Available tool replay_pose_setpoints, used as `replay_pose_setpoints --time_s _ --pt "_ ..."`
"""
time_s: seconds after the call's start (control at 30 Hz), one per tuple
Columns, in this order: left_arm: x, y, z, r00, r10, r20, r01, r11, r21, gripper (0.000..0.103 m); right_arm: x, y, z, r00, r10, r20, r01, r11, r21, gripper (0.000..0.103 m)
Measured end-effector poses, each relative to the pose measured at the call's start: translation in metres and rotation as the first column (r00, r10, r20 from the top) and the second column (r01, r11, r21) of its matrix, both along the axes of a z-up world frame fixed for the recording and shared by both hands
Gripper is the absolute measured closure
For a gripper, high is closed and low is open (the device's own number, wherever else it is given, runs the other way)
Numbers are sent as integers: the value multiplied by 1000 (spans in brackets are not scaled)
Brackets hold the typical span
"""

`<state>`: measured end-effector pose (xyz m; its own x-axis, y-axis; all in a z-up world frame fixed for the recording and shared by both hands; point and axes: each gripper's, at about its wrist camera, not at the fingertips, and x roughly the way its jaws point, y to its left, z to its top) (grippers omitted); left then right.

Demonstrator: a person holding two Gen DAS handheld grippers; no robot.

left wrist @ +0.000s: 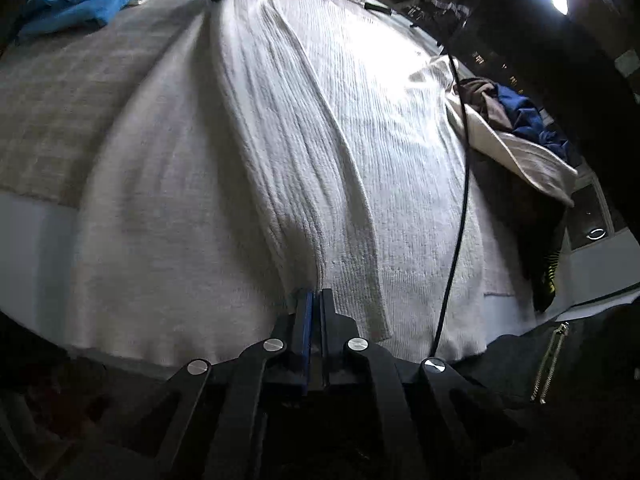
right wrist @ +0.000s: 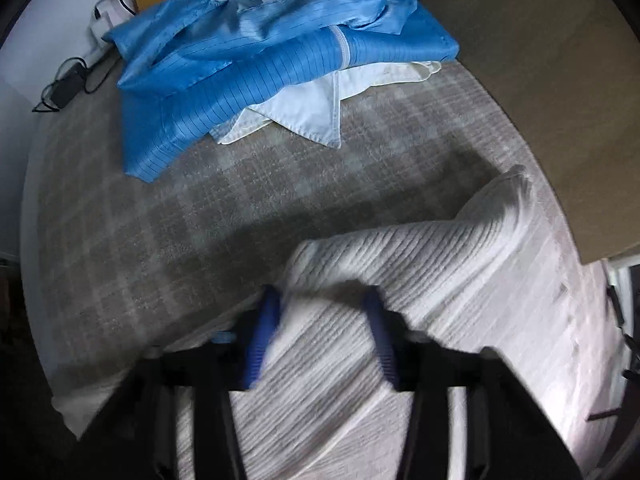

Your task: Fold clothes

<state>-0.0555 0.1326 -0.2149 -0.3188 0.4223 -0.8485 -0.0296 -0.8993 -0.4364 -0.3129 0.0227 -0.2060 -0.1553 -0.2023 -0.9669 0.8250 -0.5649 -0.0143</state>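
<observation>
Left wrist view: left gripper [left wrist: 316, 300] is pinching a fold of the white sweater [left wrist: 280, 140] lying on the bed [left wrist: 52, 100]. Right gripper [right wrist: 322, 300], fingers apart, is straddling its ribbed edge.

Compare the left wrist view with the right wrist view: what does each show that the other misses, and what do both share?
Only the left wrist view shows the left gripper shut on the white sweater, a black cable and a dark clothes pile. Only the right wrist view shows the open right gripper over the sweater, a white shirt and a charger. Both share the sweater, the blue garment and the grey checked cover.
</observation>
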Motion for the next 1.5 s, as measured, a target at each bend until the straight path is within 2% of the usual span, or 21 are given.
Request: replay_pose_setpoints --time_s 0.03,0.17,0.27,0.3,0.37,0.5,0.57,0.6,0.63,0.67,0.7,0.83,0.87,0.9,0.97,1.07,1.23,1.4,1.47,1.5 --pt "3 -6 3 1000 8 -5 -8 1000 0 100 -5 3 0 999 -22 36 23 999 -25 93" --pt "17 -33 20 998 55 -27 -56 998 -39 100 -22 16 8 984 -104 148 123 984 -129 93" --pt "25 -48 34 994 97 -47 -101 992 -74 100 -26 23 18 975 -139 174 171 968 -184 93" --pt "28 -53 39 992 114 -59 -117 991 -59 100 -28 25 21 972 -149 184 186 962 -203 93" --pt "28 -56 36 988 139 -67 -143 989 -45 100 -32 31 22 961 -176 213 225 946 -236 93" --pt "19 -74 -7 978 204 48 -195 969 -149 100 -38 26 -1 943 -199 267 256 946 -197 88" --pt "20 -83 -9 971 230 66 -219 965 -146 99 -37 27 -2 932 -206 297 271 942 -196 87" --pt "21 -87 -5 969 240 59 -231 964 -135 93 -36 31 2 926 -210 313 283 935 -211 85" --pt "23 -89 2 968 249 38 -243 962 -128 83 -36 39 13 923 -194 333 287 922 -258 83" --pt "23 -91 7 967 255 21 -250 960 -127 77 -36 48 24 919 -181 349 293 907 -301 82" --pt "21 -90 8 968 252 16 -247 959 -136 70 -36 60 36 921 -202 333 310 898 -313 81" --pt "9 -85 3 973 230 21 -222 959 -176 69 -38 109 83 919 -288 268 373 855 -361 81" --pt "7 -83 1 974 224 25 -216 958 -189 69 -39 122 95 917 -310 252 388 843 -374 80" --pt "4 -81 -2 975 219 28 -209 956 -204 69 -39 132 106 914 -330 235 399 833 -384 73" --pt "-2 -76 -6 977 209 35 -195 953 -233 68 -34 120 102 927 -325 188 372 866 -335 59" --pt "-6 -69 -3 985 171 8 -164 960 -227 58 -17 86 83 947 -274 170 312 910 -273 58" --pt "-14 -58 -7 996 91 1 -86 954 -288 57 8 15 29 966 -206 159 227 965 -131 58" --pt "-14 -51 -14 999 47 -7 -47 954 -296 58 8 -5 -9 967 -239 89 237 971 37 58" --pt "-12 -47 -18 1000 25 -9 -27 956 -293 60 6 3 -9 963 -253 95 253 967 15 58" --pt "-11 -45 -19 1000 15 -19 -20 953 -301 65 4 7 -10 961 -260 98 260 965 4 59"
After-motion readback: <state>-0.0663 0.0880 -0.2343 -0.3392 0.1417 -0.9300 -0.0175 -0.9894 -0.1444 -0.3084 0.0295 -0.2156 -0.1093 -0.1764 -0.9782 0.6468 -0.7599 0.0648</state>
